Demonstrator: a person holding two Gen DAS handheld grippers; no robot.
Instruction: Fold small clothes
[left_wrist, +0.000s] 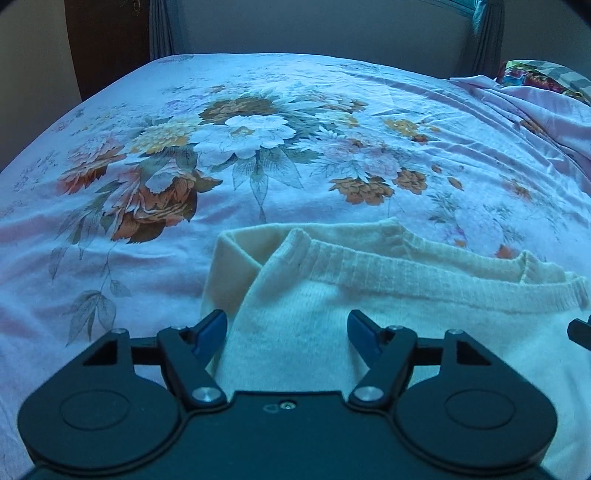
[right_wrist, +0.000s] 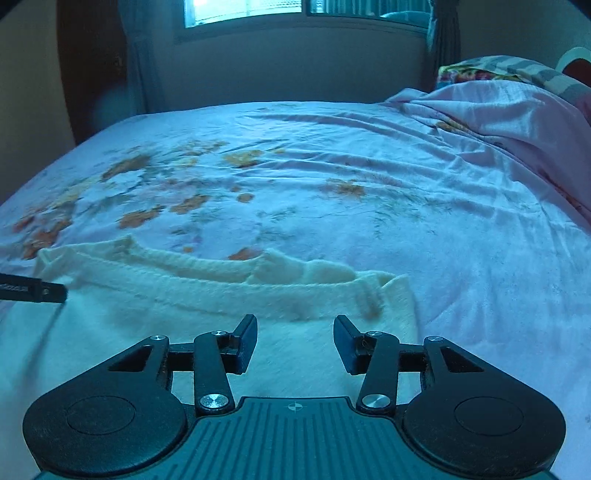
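A cream knitted sweater (left_wrist: 369, 295) lies flat on the floral bed sheet (left_wrist: 258, 147), ribbed neckline toward the far side, its left sleeve folded in over the body. My left gripper (left_wrist: 287, 332) is open and empty, hovering over the sweater's left shoulder area. In the right wrist view the same sweater (right_wrist: 184, 306) lies with its right side folded in. My right gripper (right_wrist: 295, 339) is open and empty above the sweater's right shoulder area. The left gripper's tip (right_wrist: 48, 291) shows at the left edge of the right wrist view.
The bed sheet (right_wrist: 369, 184) spreads wide beyond the sweater. A bunched pink cover (right_wrist: 498, 118) and a colourful pillow (right_wrist: 498, 70) lie at the far right. A wall and a window (right_wrist: 243, 11) stand behind the bed.
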